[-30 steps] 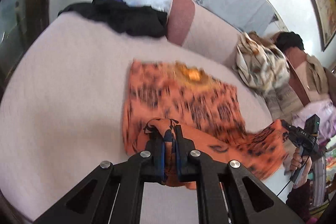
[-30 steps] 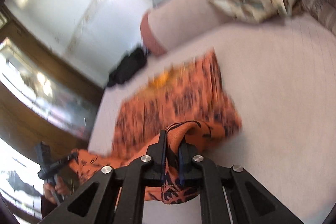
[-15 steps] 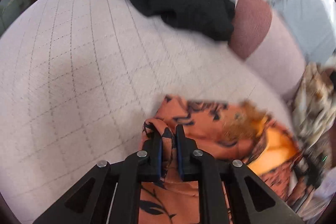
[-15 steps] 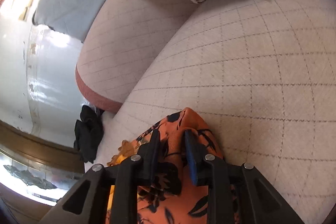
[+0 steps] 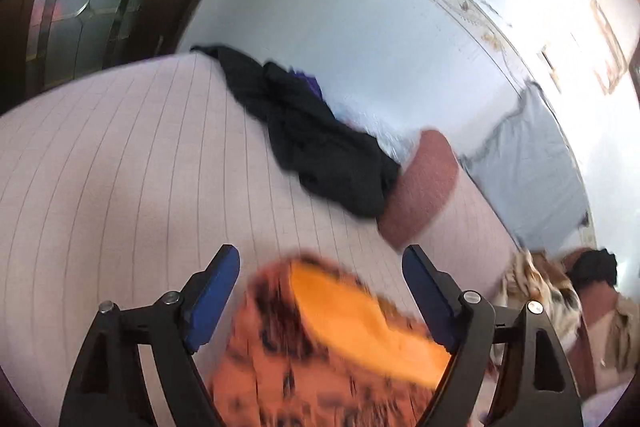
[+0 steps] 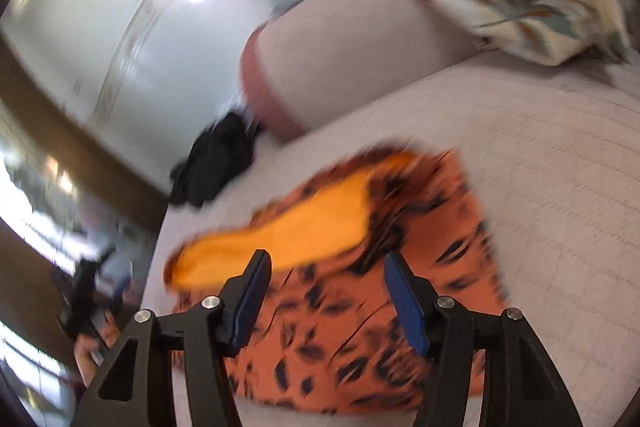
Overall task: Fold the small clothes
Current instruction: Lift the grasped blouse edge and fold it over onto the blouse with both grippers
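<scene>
Both claws, which we noted pinching the garment (image 6: pixel 384 291) earlier, now stand spread: left claw (image 5: pixel 320 297), right claw (image 6: pixel 326 297); cloth lies released on the bed (image 5: pixel 120 167).

No text, label, brand, number or sign can be read in either wrist view. Both views are blurred, and nothing on the wall shows legible writing.

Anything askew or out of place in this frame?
Slightly: on the orange patterned garment, a plain orange flap lies slanted, not squared. Left gripper and right gripper are open. A black garment lies unfolded behind.
</scene>
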`<state>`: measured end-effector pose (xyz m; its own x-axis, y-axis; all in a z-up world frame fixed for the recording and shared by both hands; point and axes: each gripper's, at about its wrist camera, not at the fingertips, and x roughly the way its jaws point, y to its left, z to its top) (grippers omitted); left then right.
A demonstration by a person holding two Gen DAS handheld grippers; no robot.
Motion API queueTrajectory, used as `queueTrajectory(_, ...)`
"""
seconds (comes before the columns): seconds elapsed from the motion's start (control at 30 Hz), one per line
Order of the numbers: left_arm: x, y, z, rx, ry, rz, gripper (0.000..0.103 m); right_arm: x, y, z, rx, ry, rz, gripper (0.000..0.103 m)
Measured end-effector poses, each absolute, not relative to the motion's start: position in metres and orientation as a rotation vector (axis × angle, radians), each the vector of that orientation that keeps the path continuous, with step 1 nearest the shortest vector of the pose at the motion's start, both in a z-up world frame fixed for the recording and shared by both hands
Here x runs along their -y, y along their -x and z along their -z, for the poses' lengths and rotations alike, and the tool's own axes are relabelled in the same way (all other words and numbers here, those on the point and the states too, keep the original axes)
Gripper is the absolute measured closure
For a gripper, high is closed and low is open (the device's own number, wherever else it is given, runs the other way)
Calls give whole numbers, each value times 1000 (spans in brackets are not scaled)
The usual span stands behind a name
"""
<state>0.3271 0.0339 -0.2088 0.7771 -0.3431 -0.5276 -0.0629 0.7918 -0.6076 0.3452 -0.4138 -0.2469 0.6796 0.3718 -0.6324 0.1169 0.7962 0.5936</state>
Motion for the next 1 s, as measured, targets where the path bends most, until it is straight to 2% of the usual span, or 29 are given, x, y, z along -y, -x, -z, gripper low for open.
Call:
queueTrajectory(0.07,-21,-301,219,-740,615,179,19,374,-347,250,-876,-576,-218,46)
queueTrajectory(0.1,-17,-295,226,-766,596,161,19,350,-349,254,-904,-534,-246,55)
queueTrajectory(0.17,-7,-282,246,-826,553,126,19,310,-361,265,-973,-481,-287,65)
queueTrajectory(0.3,6,-302,288,-1052,395,52,19,246,-389,295,-1064,-386,-321,65)
queueTrajectory(0.5,-15,-320,291,-1094,478,15,19,211,-472,311,-1050,-270,-220,65)
queueTrajectory(0.63,-20,-326,289,-1095,484,-2,19,234,-529,308,-1006,-389,-86,66)
queueTrajectory(0.8,-22,-326,278,-1066,450,-21,19,243,-515,274,-891,-508,-152,65)
queueTrajectory(1.0,-17,-321,284,-1096,381,-15,19,182,-488,278,-1012,-398,-383,65)
